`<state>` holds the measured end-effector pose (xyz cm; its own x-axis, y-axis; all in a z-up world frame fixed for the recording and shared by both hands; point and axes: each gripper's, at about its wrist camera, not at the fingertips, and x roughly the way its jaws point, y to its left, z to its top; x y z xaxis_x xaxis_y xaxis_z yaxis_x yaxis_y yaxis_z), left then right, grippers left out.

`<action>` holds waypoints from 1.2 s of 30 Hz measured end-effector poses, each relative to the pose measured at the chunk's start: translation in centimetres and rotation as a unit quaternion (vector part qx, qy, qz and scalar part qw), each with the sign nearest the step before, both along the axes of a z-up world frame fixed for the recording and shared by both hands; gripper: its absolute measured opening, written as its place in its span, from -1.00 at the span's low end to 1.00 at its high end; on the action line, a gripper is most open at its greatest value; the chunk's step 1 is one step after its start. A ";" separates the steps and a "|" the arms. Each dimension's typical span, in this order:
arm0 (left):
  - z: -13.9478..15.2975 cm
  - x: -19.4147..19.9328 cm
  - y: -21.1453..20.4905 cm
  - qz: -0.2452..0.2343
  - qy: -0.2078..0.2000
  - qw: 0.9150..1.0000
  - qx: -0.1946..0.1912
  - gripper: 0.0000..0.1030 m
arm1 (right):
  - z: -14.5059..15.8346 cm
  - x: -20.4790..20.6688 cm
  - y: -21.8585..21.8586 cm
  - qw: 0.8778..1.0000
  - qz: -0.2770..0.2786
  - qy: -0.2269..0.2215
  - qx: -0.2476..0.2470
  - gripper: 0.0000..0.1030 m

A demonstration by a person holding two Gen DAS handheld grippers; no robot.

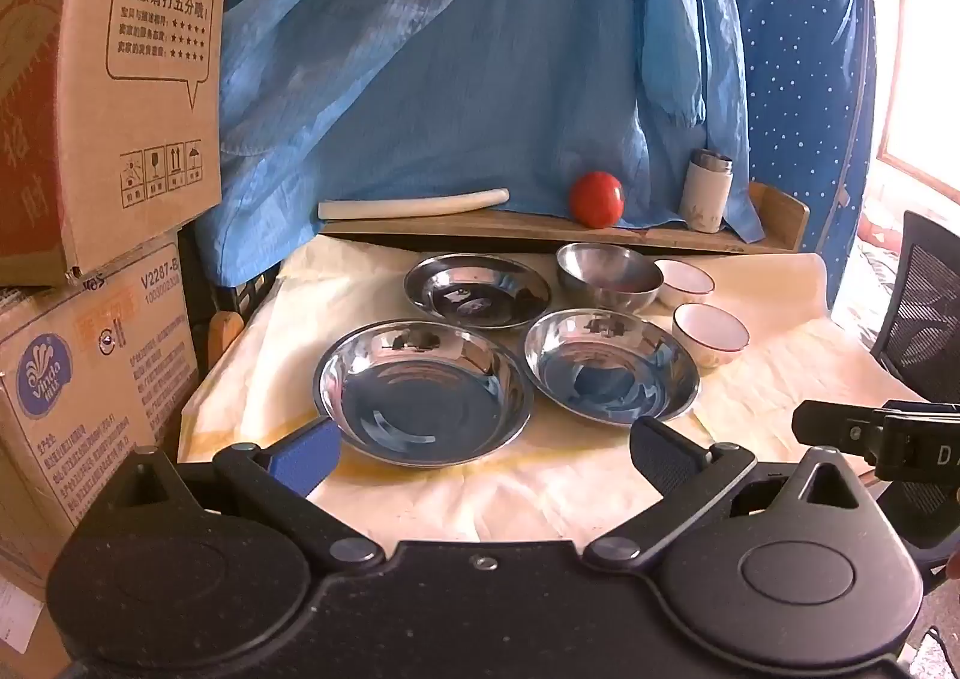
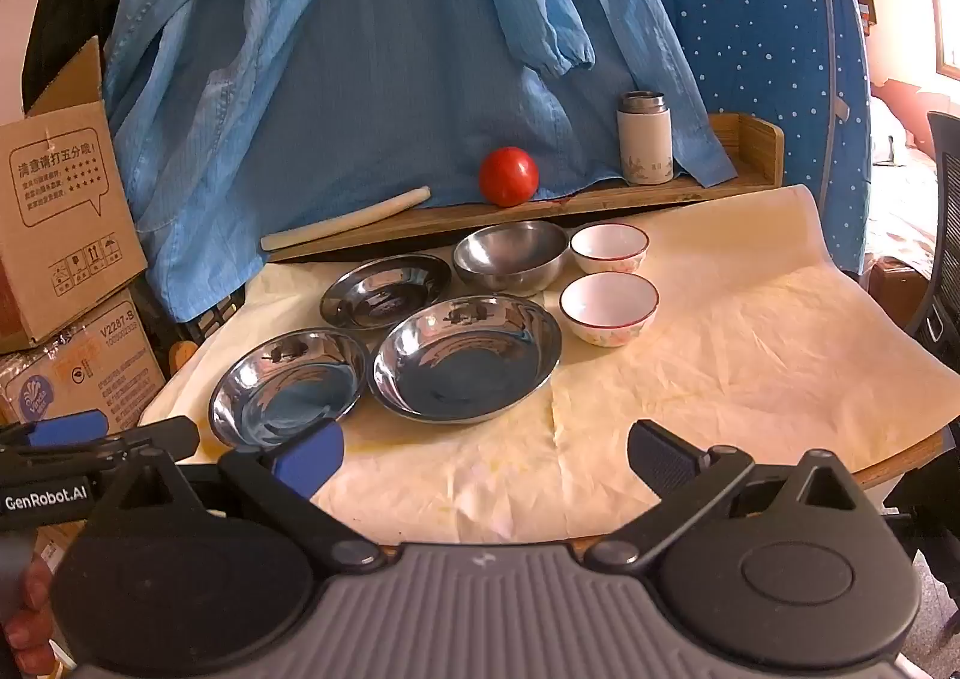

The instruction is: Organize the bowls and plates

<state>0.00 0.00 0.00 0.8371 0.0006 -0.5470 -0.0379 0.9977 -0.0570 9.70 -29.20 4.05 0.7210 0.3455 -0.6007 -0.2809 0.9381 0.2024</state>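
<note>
On the table sit three shiny plates (image 2: 465, 364), untouched. Both tongs, left (image 1: 483, 454) and right (image 2: 483, 457), are wide apart, holding nothing. Next, I think, grab one plate's rim.

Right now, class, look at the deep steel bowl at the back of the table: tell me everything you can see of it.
The deep steel bowl is round, shiny metal with a brushed, duller inside, taller-walled than the three flat steel plates. It stands upright and looks empty on the cream cloth, just in front of the wooden shelf that bears the tomato. The far white ceramic bowl sits right beside it, seemingly touching; the rear plate lies on its other side. Neither gripper is near it.
</note>
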 end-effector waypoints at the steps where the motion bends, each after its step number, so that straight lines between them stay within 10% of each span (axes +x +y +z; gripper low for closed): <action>1: 0.0 0.0 0.0 0.000 0.001 1.000 -0.001 0.98 | 0.0 0.0 0.0 1.000 0.000 0.000 -0.001 1.00; 36: 0.1 0.9 0.5 -0.007 0.002 0.999 -0.035 0.98 | -0.2 0.3 0.1 1.000 -0.013 0.000 -0.004 1.00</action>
<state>0.93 0.53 0.08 0.8345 -0.0494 -0.5487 -0.0246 0.9916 -0.1267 9.99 -29.09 3.85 0.7296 0.3223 -0.6032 -0.2567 0.9466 0.1952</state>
